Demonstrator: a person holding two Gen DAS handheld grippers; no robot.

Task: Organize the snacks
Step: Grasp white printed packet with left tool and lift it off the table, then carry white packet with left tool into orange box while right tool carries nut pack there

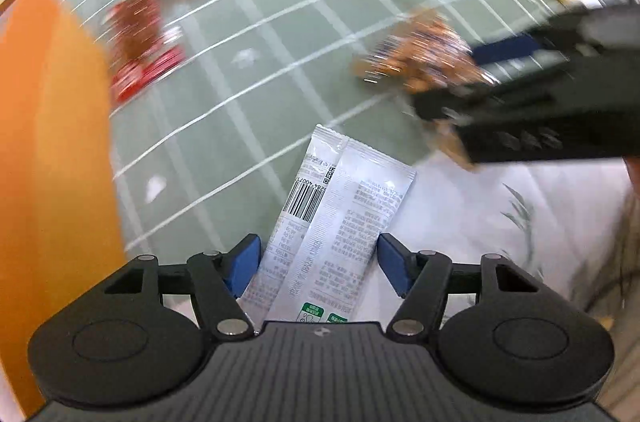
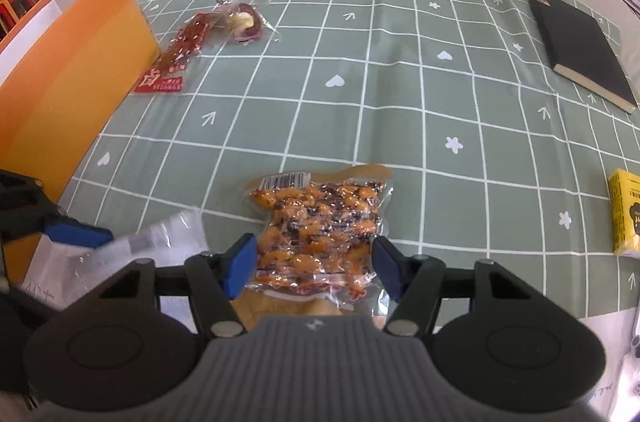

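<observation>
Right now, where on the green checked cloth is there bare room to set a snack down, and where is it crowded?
Bare: the wide middle of the cloth, bordered by the red snack packet, the black notebook and the orange nut pack. Crowded: the near-left corner, where the orange box, white sachet, nut pack and both grippers meet.

Left gripper (image 1: 318, 264) pointing steeply down, jaws spread wide, right gripper (image 2: 314, 264) likewise — jaws parted.
</observation>
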